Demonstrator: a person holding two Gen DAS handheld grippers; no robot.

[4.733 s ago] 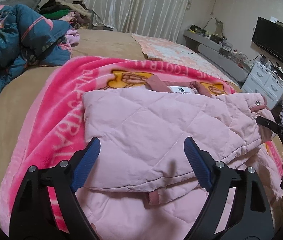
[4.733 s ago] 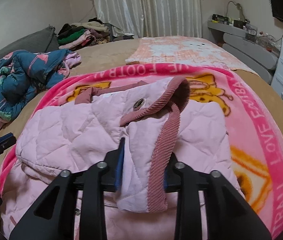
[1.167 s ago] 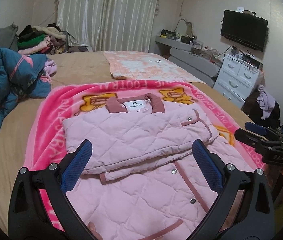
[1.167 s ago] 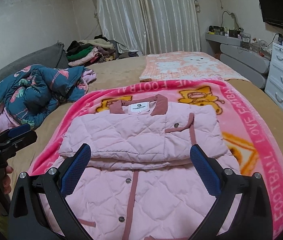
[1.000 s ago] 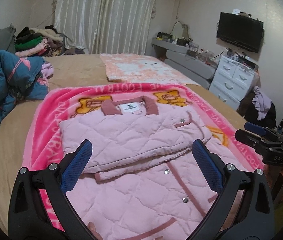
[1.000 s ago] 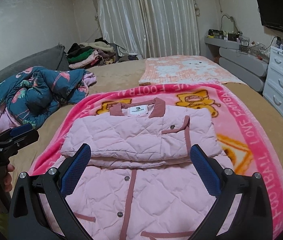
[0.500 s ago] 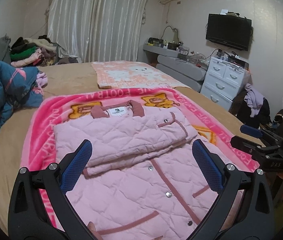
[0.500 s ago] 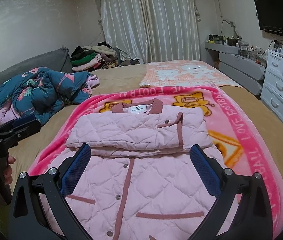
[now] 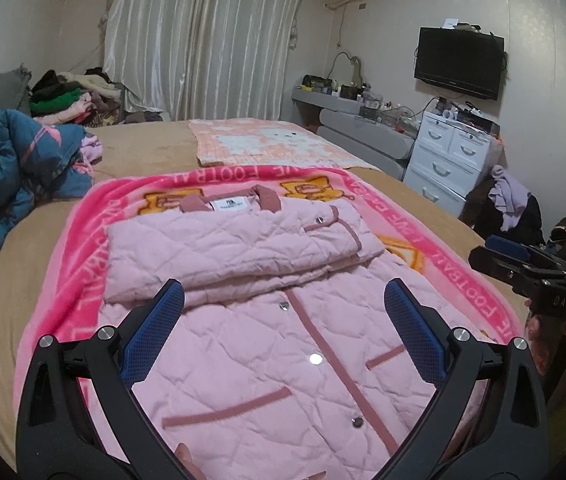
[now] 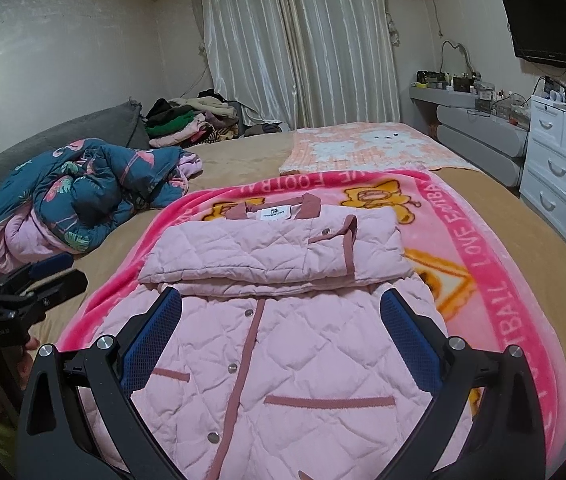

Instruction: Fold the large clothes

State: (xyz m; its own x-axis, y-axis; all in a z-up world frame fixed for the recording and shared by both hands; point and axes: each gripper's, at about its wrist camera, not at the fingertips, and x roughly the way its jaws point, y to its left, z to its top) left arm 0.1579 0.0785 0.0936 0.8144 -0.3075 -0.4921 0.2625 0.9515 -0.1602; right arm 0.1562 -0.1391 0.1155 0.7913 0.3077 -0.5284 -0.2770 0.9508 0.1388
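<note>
You have drawn both grippers back and up since a second ago, so more of the pink quilted jacket (image 9: 283,344) now shows below the fold. Your left gripper (image 9: 283,332) hangs above its lower half with the jaws spread wide and nothing between them; your right gripper (image 10: 279,336) does the same, jaws wide apart and empty.

The jacket lies front up on the pink blanket (image 10: 495,280), its long axis running away from you, with the collar (image 10: 273,210) and white label at the far end and the hem nearest you. Its sleeves are folded across the chest into a flat band just below the collar. The fabric is pale pink with diamond quilting, darker rose trim down the placket and on the pocket slits, and metal snaps along the front.

The blanket is spread on a tan bed (image 9: 151,152). A crumpled blue floral quilt (image 10: 83,196) sits to your left, a peach blanket (image 9: 267,144) lies beyond, and a heap of clothes (image 10: 187,120) is piled by the curtains (image 9: 203,36). White drawers (image 9: 451,156) and a wall television (image 9: 459,62) stand to your right.
</note>
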